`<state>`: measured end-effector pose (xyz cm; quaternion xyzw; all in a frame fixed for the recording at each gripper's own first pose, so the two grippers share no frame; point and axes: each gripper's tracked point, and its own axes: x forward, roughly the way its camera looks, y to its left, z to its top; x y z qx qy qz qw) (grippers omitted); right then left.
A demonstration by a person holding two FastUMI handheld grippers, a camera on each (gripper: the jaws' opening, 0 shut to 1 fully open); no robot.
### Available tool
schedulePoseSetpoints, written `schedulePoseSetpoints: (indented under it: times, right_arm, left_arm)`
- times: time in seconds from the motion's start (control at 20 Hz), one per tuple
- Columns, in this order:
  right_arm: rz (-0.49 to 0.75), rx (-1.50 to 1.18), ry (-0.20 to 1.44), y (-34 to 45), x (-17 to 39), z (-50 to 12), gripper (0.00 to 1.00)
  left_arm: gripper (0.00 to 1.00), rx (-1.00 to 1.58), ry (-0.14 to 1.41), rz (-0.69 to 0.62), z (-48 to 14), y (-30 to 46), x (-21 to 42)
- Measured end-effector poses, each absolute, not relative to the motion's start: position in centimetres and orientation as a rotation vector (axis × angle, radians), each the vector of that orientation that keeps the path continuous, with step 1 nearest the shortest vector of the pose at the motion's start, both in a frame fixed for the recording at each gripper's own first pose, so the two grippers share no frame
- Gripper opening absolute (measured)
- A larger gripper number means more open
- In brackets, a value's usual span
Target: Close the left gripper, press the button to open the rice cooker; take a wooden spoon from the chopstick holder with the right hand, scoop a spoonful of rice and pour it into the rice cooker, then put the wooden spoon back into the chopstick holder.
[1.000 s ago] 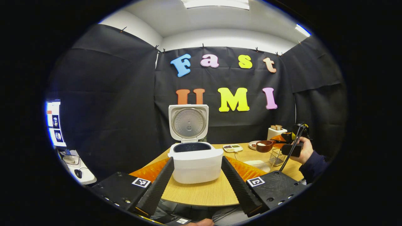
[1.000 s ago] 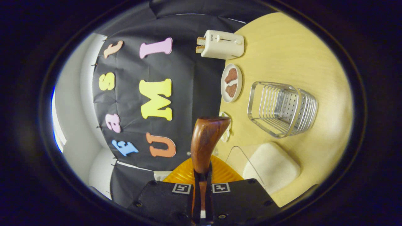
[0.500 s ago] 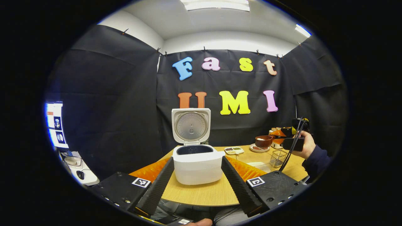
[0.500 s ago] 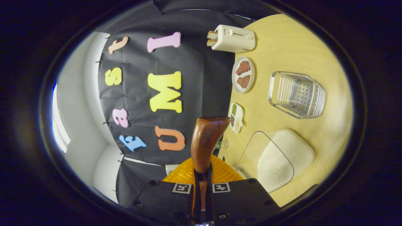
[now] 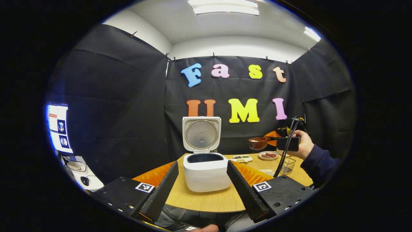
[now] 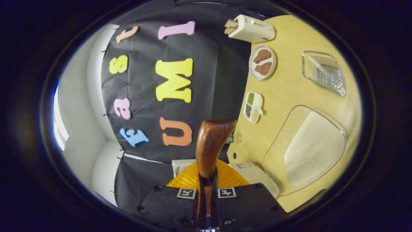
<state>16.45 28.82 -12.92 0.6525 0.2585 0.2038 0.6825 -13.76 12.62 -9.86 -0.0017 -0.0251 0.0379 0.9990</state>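
Observation:
The white rice cooker [image 5: 207,175] stands on the table with its lid [image 5: 201,133] raised upright and its dark pot showing. My left gripper [image 5: 202,163] is open in front of it, one finger on either side, touching nothing. To the right, a hand holds my right gripper [image 5: 287,143] above the table, shut on the wooden spoon [image 5: 257,143], whose bowl carries white rice. In the right gripper view, which is rolled sideways, the spoon [image 6: 210,145] sticks out from my right gripper [image 6: 207,180]. The clear rice container [image 6: 305,149] and the wire chopstick holder [image 6: 323,72] lie below it.
A white toaster [image 6: 252,27] with bread, a plate [image 6: 271,69] with two brown pieces and a small divided dish [image 6: 253,106] sit along the table's far side. A corner of the cooker [image 6: 249,170] shows near the spoon. A side desk with a screen [image 5: 58,127] stands at left.
My right gripper has lifted the loaded spoon and carried it away from the rice container toward the cooker. My left gripper has drawn back a little, and stays open.

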Motion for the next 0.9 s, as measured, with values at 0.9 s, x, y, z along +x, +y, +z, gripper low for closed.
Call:
schedulePoseSetpoints:
  times: [0.9]
  right_arm:
    - [0.409, 0.888, 0.473, 43.4, 21.5, -9.8, 0.11]
  left_arm:
    - [0.94, -0.098, -0.052, 0.106, -13.0, 17.8, -14.2]
